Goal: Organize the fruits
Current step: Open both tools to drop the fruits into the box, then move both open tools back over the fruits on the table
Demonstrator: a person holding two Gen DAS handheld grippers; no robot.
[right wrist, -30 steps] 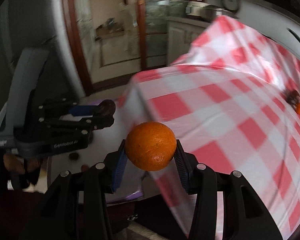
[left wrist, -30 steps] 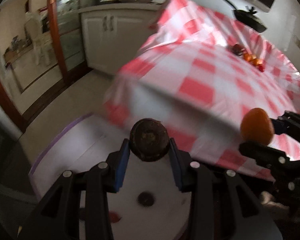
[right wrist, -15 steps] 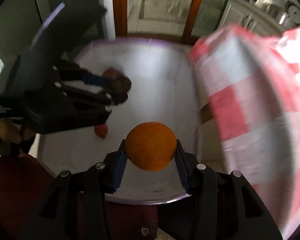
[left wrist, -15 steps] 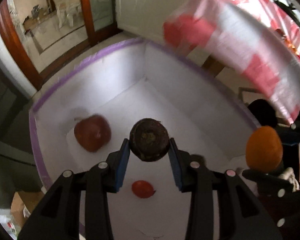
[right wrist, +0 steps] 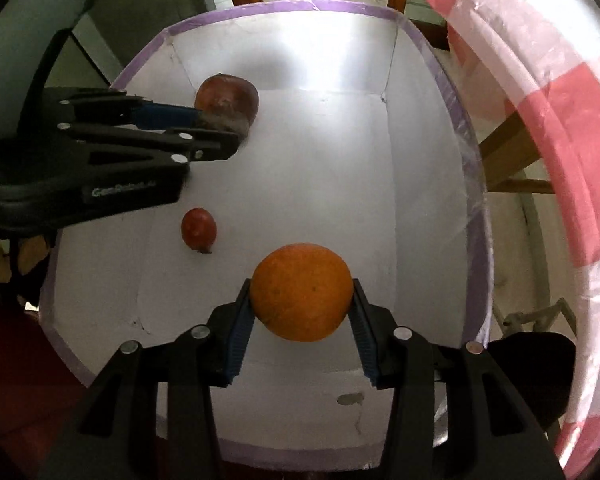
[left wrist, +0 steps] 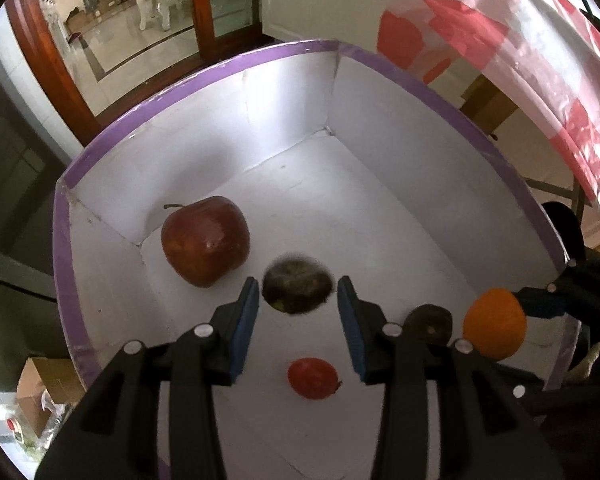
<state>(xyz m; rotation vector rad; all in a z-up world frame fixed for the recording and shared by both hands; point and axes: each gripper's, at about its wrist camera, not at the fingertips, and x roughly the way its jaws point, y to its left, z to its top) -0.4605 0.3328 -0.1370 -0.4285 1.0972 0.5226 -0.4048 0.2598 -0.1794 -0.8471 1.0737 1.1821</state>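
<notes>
A white box with a purple rim (left wrist: pixel 204 76) (right wrist: pixel 276 6) lies below both grippers. In it lie a red apple (left wrist: pixel 205 240) (right wrist: pixel 227 98), a small red fruit (left wrist: pixel 313 378) (right wrist: pixel 198 229) and a dark round fruit (left wrist: pixel 429 319). My left gripper (left wrist: pixel 298 312) (right wrist: pixel 220 136) is open over the box; a blurred dark brown fruit (left wrist: pixel 298 289) sits between its fingers, clear of both pads. My right gripper (right wrist: pixel 302 312) is shut on an orange (right wrist: pixel 302 292) (left wrist: pixel 495 324) above the box's near part.
A table with a red-and-white checked cloth (left wrist: pixel 540 60) (right wrist: pixel 560 120) overhangs the box's right side, with wooden legs beneath. A wooden door frame (left wrist: pixel 40 52) and tiled floor lie beyond the box. A cardboard carton (left wrist: pixel 44 392) sits at lower left.
Both grippers swung from the table to over the box and lowered. My left gripper opened and the dark fruit came free between its fingers. The right still holds the orange.
</notes>
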